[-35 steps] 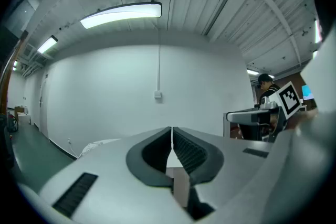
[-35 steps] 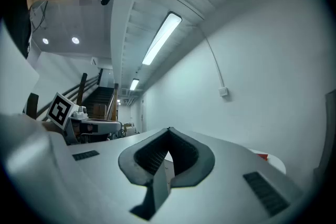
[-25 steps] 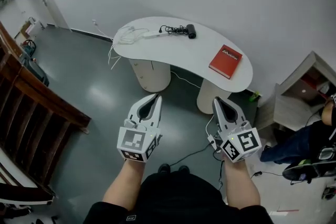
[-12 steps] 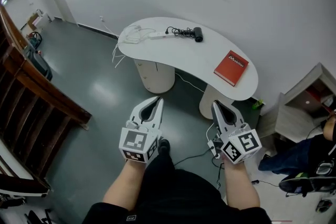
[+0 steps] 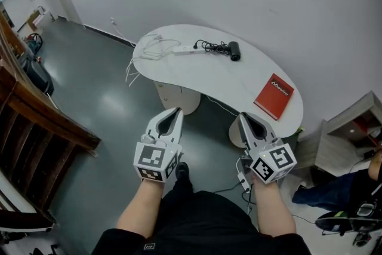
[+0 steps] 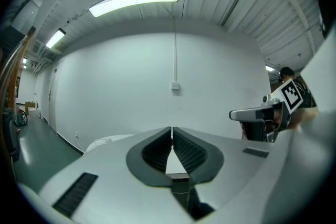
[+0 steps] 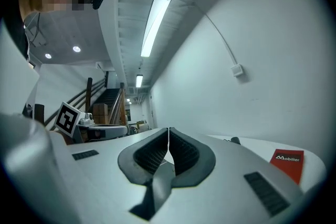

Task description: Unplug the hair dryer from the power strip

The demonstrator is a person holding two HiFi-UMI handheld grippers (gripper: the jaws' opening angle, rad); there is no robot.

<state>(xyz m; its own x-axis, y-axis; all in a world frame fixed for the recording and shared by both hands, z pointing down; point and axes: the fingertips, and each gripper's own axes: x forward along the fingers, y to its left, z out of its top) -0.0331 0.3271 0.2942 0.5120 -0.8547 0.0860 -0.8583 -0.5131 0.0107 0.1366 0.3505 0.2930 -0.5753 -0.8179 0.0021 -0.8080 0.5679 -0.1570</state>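
Observation:
A black hair dryer [image 5: 234, 51] lies on the far side of a white kidney-shaped table [image 5: 197, 74]. Its coiled black cord [image 5: 210, 46] runs to a white power strip [image 5: 186, 51] beside it, where the plug sits. My left gripper [image 5: 177, 110] and right gripper [image 5: 244, 116] are held level over the floor in front of the table, well short of the dryer. Both are shut with nothing between the jaws. In the left gripper view the shut left gripper [image 6: 171, 129] points at the white wall; the right gripper [image 7: 168, 129] points along the table, with the dryer [image 7: 234, 140] small at the back.
A red book [image 5: 274, 96] lies at the table's right end. White cables [image 5: 150, 46] hang off its left end. A wooden stair rail [image 5: 36, 110] runs along the left. A grey cabinet [image 5: 352, 128] and a seated person's legs [image 5: 334, 188] are at the right.
Both grippers have moved forward toward the table, which now sits closer and lower in the head view. Both stay shut.

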